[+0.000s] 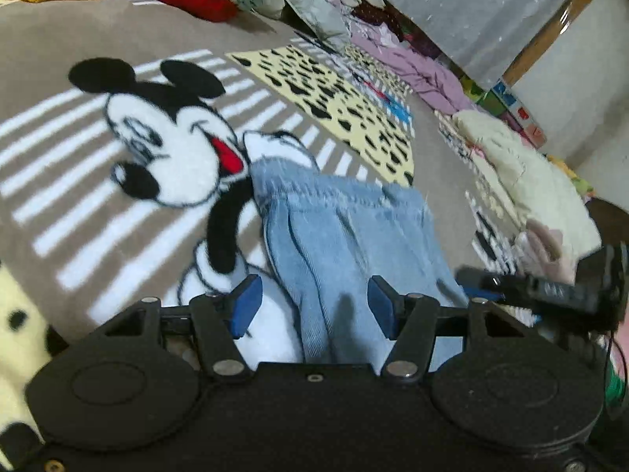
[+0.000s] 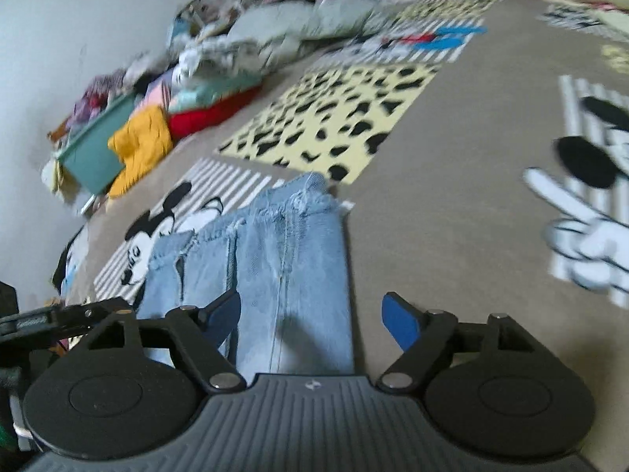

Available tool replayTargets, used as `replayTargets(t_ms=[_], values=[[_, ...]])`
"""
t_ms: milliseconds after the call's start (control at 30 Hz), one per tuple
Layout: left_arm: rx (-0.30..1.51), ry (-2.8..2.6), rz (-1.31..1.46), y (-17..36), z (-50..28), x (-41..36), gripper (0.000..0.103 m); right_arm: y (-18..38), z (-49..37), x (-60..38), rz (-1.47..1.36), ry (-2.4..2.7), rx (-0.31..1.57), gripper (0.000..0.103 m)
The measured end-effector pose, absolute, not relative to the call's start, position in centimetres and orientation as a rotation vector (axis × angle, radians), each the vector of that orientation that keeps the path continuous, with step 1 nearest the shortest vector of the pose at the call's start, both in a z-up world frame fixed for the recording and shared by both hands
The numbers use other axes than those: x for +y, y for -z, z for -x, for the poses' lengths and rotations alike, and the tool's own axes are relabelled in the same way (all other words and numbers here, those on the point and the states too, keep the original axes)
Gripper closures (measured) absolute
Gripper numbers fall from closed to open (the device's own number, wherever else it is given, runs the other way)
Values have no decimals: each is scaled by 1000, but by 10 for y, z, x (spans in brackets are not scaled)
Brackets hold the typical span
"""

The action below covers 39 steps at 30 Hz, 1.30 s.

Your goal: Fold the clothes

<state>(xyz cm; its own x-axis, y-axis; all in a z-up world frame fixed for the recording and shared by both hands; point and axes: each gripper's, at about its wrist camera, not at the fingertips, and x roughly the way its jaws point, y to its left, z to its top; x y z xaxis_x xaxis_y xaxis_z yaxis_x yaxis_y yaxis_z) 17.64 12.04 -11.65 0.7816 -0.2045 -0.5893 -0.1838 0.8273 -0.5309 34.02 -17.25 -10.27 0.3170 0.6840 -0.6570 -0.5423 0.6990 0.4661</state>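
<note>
The jeans (image 2: 267,259) lie long on the blanket (image 2: 452,165), legs side by side, frayed hems far, no cross fold visible. My left gripper (image 1: 314,306) and right gripper (image 2: 310,318) stand apart, holding nothing, over the near end.

Cartoon-mouse blanket (image 1: 78,204), white wall (image 2: 59,19), wooden frame (image 1: 550,27), heaped clothes (image 2: 204,67) along the wall
</note>
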Motion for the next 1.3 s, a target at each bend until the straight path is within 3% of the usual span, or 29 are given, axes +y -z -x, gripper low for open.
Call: replayTargets(t_ms=[133, 200, 233, 300, 333, 367, 433, 533, 933, 1000, 1033, 1067, 1133, 1200, 1300], values=[[685, 45, 597, 122, -182, 115, 43, 116, -356, -162, -201, -869, 970, 18], [688, 59, 586, 124, -185, 113, 68, 116, -360, -157, -196, -905, 978, 17], [693, 58, 576, 126, -187, 114, 74, 115, -362, -154, -190, -926, 982, 18], [703, 54, 591, 129, -189, 120, 92, 114, -364, -147, -180, -974, 988, 28], [706, 56, 599, 129, -190, 122, 93, 114, -364, -141, -159, -989, 988, 39], [706, 63, 603, 129, -190, 123, 94, 115, -363, -137, -136, -994, 979, 61], [702, 78, 598, 126, -191, 123, 96, 115, -361, -134, -108, -987, 956, 86], [669, 135, 540, 109, -203, 111, 96, 111, -351, -137, -103, -966, 900, 88], [523, 415, 352, 43, -349, 30, 97, 32, -347, -266, -315, -682, 566, 89], [565, 427, 323, 49, -376, 15, 88, 37, -357, -285, -345, -583, 546, 89], [600, 393, 308, 56, -385, 11, 82, 43, -364, -291, -362, -524, 545, 87], [635, 343, 299, 64, -391, 9, 71, 52, -372, -293, -353, -462, 564, 77], [658, 301, 309, 73, -383, 16, 71, 72, -385, -294, -295, -341, 635, 59], [638, 287, 322, 76, -358, 27, 64, 85, -385, -302, -302, -287, 671, 59], [604, 288, 342, 78, -309, 41, 64, 83, -355, -320, -348, -294, 617, 49]])
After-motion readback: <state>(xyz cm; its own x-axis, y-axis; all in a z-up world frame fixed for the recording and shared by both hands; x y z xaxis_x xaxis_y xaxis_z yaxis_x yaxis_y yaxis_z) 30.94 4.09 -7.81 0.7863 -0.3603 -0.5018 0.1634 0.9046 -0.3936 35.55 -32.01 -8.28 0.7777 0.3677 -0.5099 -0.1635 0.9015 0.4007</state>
